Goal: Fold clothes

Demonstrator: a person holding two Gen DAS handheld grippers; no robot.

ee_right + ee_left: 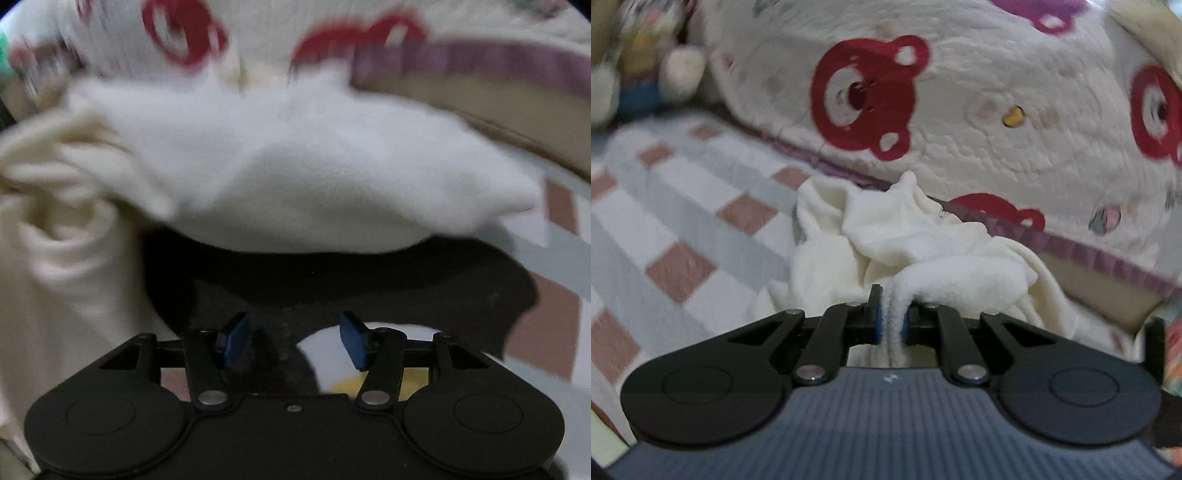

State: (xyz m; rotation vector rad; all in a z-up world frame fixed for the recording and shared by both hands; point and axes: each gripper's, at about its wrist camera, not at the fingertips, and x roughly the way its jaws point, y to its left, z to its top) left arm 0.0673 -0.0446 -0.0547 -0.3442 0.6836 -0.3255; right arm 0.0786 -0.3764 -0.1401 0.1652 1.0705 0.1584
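A cream fleece garment lies crumpled on the checked bed cover. My left gripper is shut on a thick edge of this garment, which runs between its blue pads. In the right wrist view the same cream garment hangs blurred across the middle. Below it lies a black garment with a white and yellow print. My right gripper is open and empty just above the black garment.
A white quilt with red bear faces is piled behind the garment, with a purple border. A plush toy sits at the far left. The quilt also shows in the right wrist view.
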